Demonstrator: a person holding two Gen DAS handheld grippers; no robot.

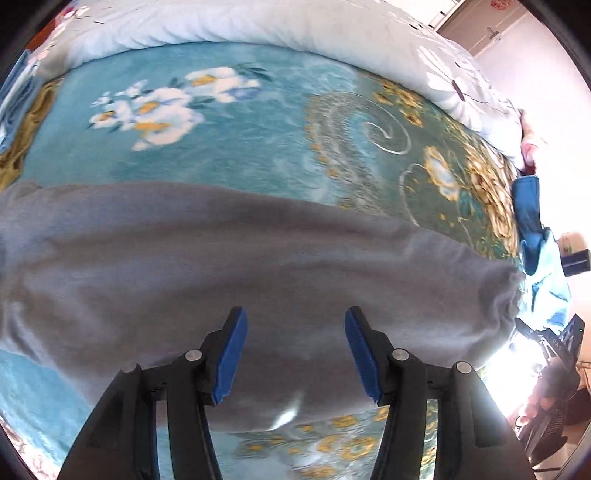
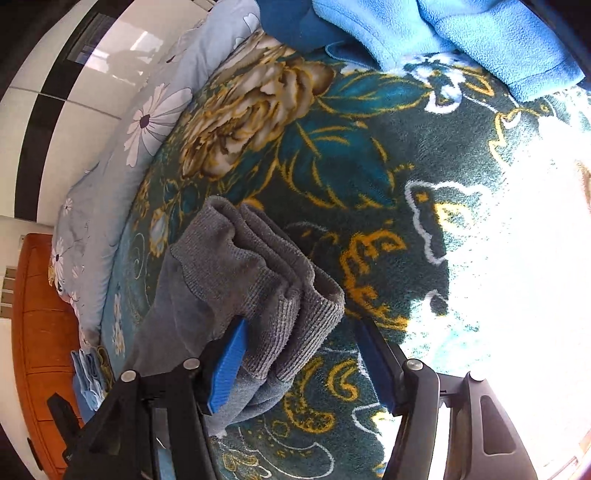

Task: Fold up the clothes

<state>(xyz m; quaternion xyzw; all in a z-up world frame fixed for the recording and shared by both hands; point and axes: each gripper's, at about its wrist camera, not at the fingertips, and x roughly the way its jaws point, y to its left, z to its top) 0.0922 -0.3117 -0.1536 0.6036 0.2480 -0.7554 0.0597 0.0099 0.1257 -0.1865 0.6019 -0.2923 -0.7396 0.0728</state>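
A grey knitted garment lies spread across the teal floral blanket on the bed. My left gripper hovers open just above its near edge, nothing between the blue pads. In the right wrist view the same grey garment shows its folded ribbed cuffs stacked in layers. My right gripper is open around the cuff end: the left pad rests against the fabric, the right pad stands apart over the blanket.
A light blue quilt with daisies lies along the far side of the bed. Blue fleece clothes are piled at the blanket's edge. A wooden headboard and folded blue cloth sit at the left. Strong glare washes out the right.
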